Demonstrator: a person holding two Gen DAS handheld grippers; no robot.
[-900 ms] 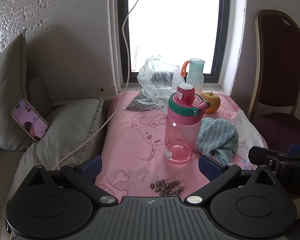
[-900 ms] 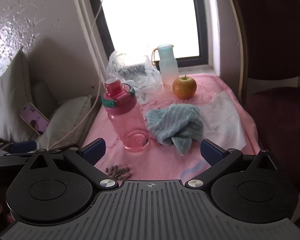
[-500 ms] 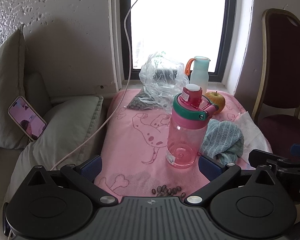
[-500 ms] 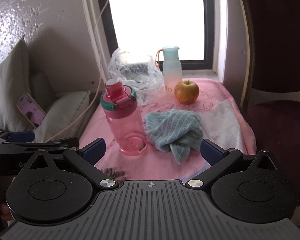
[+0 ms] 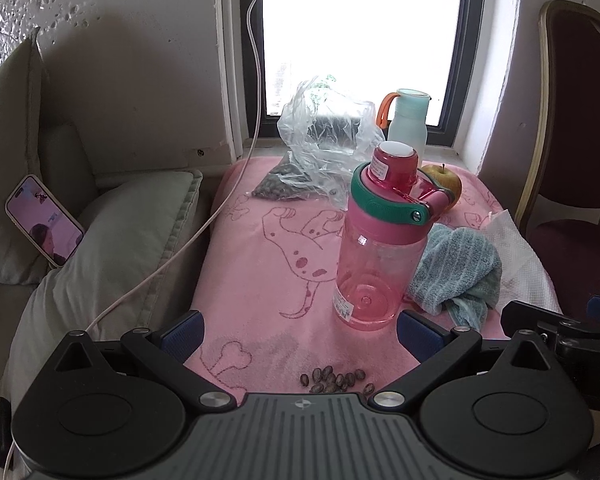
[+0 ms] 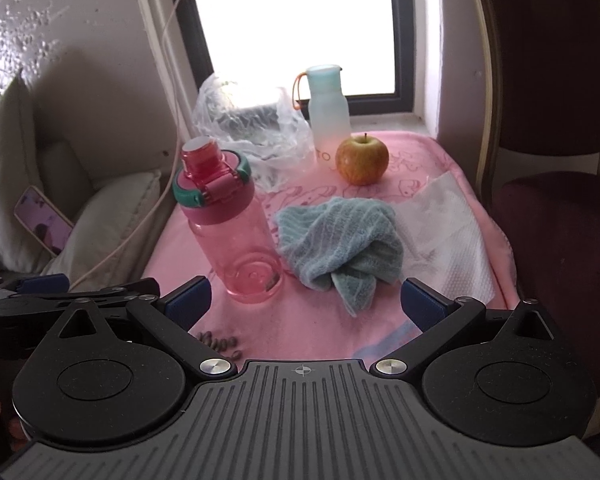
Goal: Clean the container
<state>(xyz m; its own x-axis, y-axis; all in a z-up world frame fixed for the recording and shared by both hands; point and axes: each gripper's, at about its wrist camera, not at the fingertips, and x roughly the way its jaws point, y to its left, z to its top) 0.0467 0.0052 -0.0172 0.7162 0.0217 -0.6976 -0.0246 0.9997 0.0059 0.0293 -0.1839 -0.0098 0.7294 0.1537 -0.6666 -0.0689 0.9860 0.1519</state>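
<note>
1. Bottle (image 5: 374, 256) of clear pink plastic stands upright on the pink cloth (image 5: 268, 264), looks to hold nothing, and carries a small label low on its side.
2. Its lid is a darker pink with a green ring around it, a hinged flip cap closed over the spout, and a small sticker on the cap.
3. Left gripper (image 5: 298, 334) has its jaws spread wide and grips nothing; the bottle stands just ahead of the jaws, toward the right finger and apart from it.
4. Right gripper (image 6: 304, 300) is likewise spread wide with nothing held; seen from it, the bottle stands ahead of the left finger.
5. Teal towel (image 6: 342, 240) lies crumpled just beside the bottle, ahead of the right gripper's jaws and between the fingers.
6. White paper napkin (image 6: 446, 232) lies flat beyond the right gripper's right finger, next to the towel.
7. Small dark seeds (image 5: 336, 380) sit in a cluster on the cloth close under the left gripper's jaws.
8. Apple (image 6: 362, 160), pale lidded bottle (image 6: 328, 108) and crumpled plastic bag (image 5: 324, 148) stand far ahead of both jaws, behind the pink bottle by the window.
</note>
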